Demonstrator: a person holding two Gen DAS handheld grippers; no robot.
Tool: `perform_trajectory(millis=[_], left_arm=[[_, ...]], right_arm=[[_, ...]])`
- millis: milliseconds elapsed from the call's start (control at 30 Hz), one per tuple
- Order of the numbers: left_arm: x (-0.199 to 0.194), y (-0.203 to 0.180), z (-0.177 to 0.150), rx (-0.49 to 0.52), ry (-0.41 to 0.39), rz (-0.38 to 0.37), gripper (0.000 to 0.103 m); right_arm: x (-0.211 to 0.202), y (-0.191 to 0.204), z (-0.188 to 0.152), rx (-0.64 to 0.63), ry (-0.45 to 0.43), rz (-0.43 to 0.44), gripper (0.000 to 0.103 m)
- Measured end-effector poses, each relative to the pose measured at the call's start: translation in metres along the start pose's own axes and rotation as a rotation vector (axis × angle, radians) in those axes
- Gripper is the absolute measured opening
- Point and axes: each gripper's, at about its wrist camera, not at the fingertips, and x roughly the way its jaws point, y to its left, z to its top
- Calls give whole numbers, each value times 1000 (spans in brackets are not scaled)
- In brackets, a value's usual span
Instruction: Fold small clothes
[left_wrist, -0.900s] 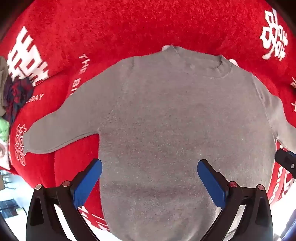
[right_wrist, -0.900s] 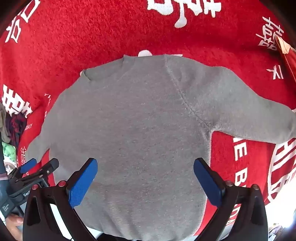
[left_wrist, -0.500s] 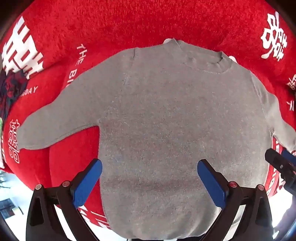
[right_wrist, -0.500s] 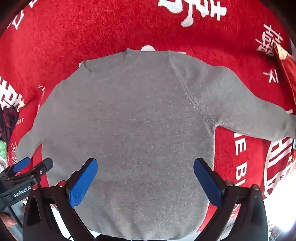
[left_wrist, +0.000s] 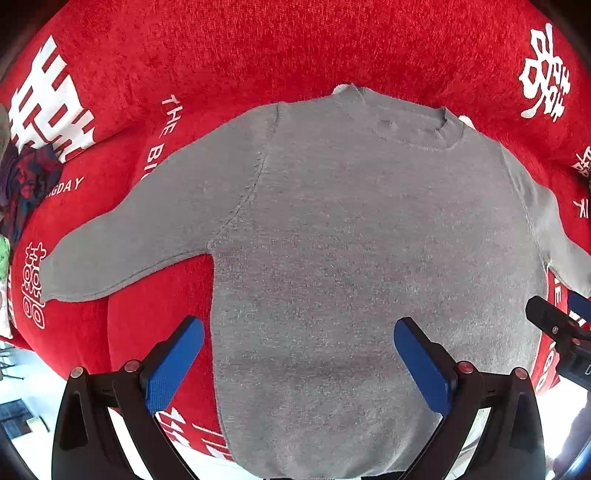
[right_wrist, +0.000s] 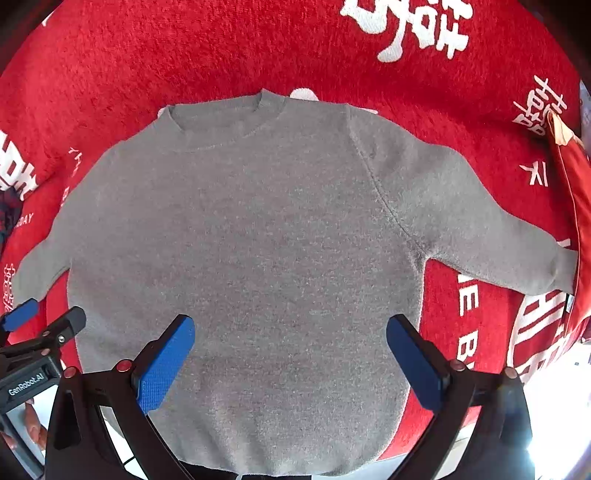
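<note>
Hovering over the flat grey sweater (left_wrist: 351, 240), left tongs (left_wrist: 299, 354) and right tongs (right_wrist: 291, 350) gape wide, holding nothing.

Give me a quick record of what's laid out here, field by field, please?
Garment: grey sweater, spread flat, both sleeves out to the sides
Surface: red blanket with white lettering
Left gripper: open, over the sweater's lower part, holding nothing
Right gripper: open, over the sweater's lower part, holding nothing
Folding: not yet begun
Also there: dark patterned cloth at the far left
</note>
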Motion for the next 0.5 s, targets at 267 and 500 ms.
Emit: perform_trajectory(millis=[267, 500], left_arm=[[0, 1, -2, -12, 23, -13, 103], [0, -4, -4, 5, 22, 10, 103]], right_arm=[[3, -1, -2, -5, 9, -17, 103], [4, 0, -4, -19, 13, -21, 103]])
